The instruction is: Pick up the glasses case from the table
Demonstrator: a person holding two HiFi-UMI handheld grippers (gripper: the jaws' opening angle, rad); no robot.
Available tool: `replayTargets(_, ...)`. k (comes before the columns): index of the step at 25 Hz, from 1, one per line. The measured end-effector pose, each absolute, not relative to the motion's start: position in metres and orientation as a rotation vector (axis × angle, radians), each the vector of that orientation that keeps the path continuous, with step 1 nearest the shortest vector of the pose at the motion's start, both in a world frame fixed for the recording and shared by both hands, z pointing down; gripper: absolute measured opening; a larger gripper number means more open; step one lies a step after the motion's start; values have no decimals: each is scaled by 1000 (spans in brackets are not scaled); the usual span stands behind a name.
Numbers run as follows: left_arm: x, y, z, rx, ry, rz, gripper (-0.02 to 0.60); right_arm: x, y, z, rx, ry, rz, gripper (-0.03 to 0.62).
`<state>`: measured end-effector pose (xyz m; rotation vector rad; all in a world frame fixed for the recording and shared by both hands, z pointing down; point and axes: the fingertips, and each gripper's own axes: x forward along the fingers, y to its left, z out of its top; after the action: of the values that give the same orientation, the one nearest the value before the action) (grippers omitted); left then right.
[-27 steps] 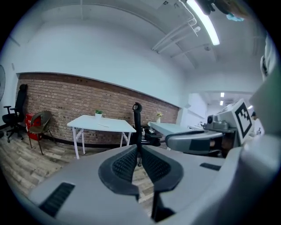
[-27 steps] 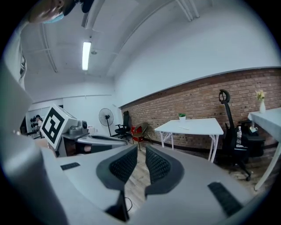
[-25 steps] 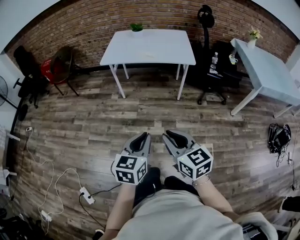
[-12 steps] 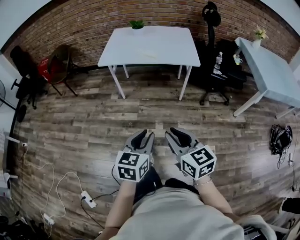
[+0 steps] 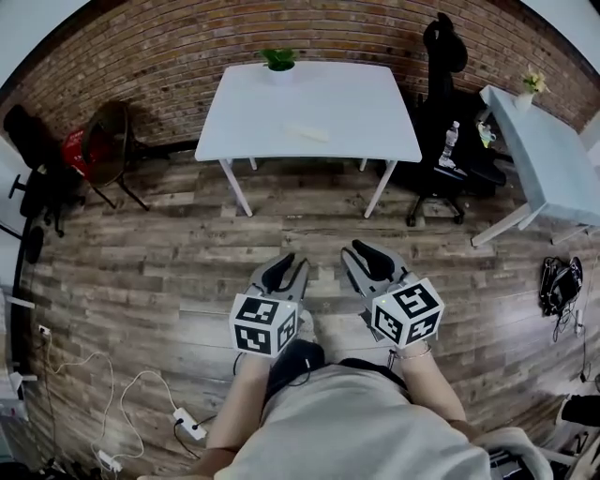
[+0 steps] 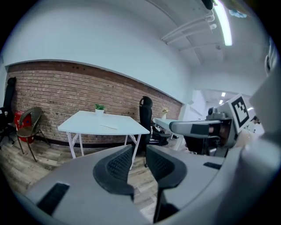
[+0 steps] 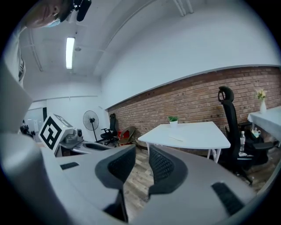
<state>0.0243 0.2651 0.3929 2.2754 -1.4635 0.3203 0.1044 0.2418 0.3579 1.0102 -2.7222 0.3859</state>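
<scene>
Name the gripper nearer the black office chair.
Right. The right gripper is short and left of the black office chair; the left gripper is beside it, further left. Both grippers' jaws have just been opening, empty.

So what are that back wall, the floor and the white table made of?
Back wall: bare red brick, mortar lines showing.
Floor: wood-look planks, grain visible; possibly laminate.
White table: smooth matt top, likely laminate; thin legs, probably metal.

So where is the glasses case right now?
In the head view, the glasses case lies near the middle of the white table by the brick wall, in front of the small potted plant.
</scene>
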Motion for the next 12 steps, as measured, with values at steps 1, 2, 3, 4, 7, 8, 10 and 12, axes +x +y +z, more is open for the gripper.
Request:
replayTargets(1,16,252,393,2279,-1459,321,80,98,229,357,1018,-2719,386,81)
replayTargets(2,8,239,392,2283,-1459,318,80,91,218,357,1024,-2718,387,81)
replayTargets(3,0,228,391,2290,-1464,311,80,85,209,358,1029,-2716,387,81)
replayTargets(4,-7,217,389,2296,-1470,302,80,78,201,359,1032,-2714,386,83)
replayTargets(7,-27,192,385,2311,-1467,289,80,58,180,360,1040,-2703,389,84)
replayTargets(8,-33,186,384,2312,-1462,291,80,51,174,360,1041,-2699,391,85)
replayTargets(10,-43,175,386,2306,-1449,300,80,41,165,360,1040,-2691,396,84)
replayTargets(12,-49,166,389,2299,-1433,302,80,34,155,360,1042,-2688,405,84)
